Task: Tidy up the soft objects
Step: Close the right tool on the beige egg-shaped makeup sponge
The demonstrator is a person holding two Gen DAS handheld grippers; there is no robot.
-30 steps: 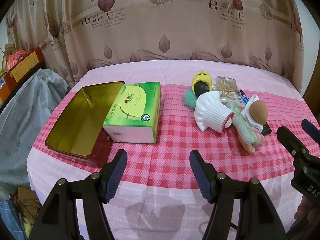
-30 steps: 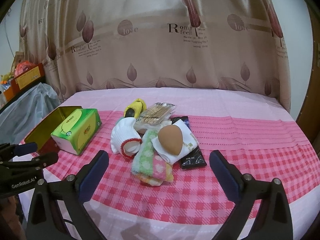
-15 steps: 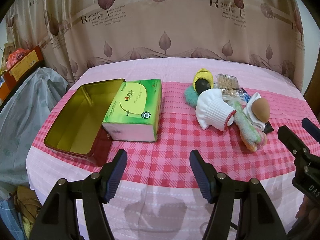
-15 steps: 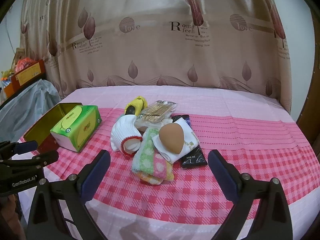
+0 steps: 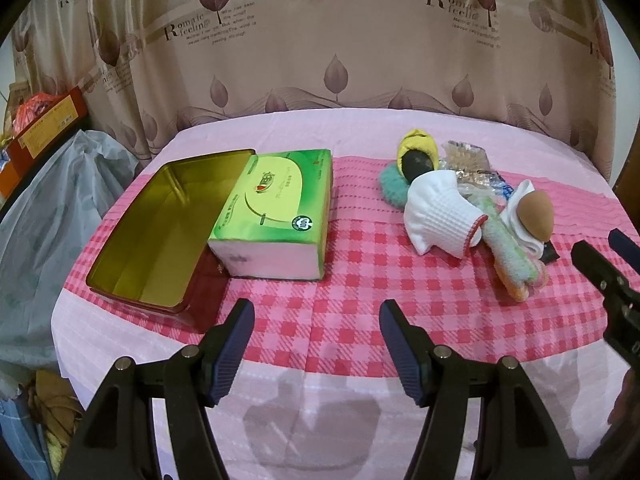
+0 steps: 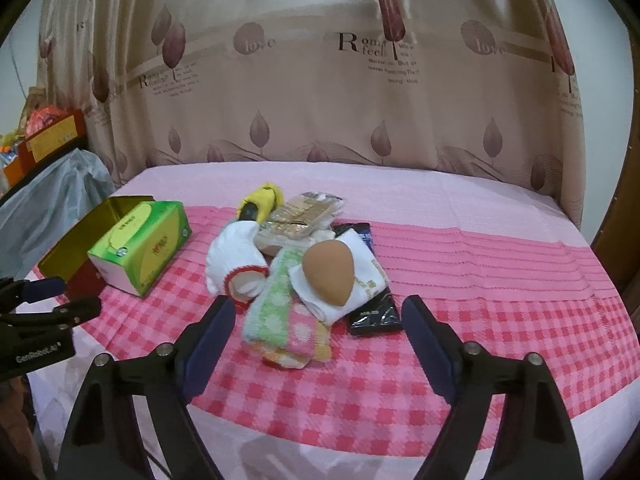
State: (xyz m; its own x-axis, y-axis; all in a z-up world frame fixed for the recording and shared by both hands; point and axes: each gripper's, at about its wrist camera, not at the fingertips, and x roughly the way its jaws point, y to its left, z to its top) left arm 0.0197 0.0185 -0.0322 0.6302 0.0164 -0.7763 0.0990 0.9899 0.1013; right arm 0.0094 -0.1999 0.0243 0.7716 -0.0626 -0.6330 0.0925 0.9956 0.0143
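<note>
Soft things sit heaped right of the open gold tin and the green tissue pack – a white glove, a striped towel and a brown makeup sponge on top. The right gripper is the nearer one: the towel's near end lies just ahead between its fingers, long axis running away from them toward the pile. Its jaws have just been closing but remain apart, pressing nothing. The left gripper hovers open over bare checked cloth, facing the tin.
</note>
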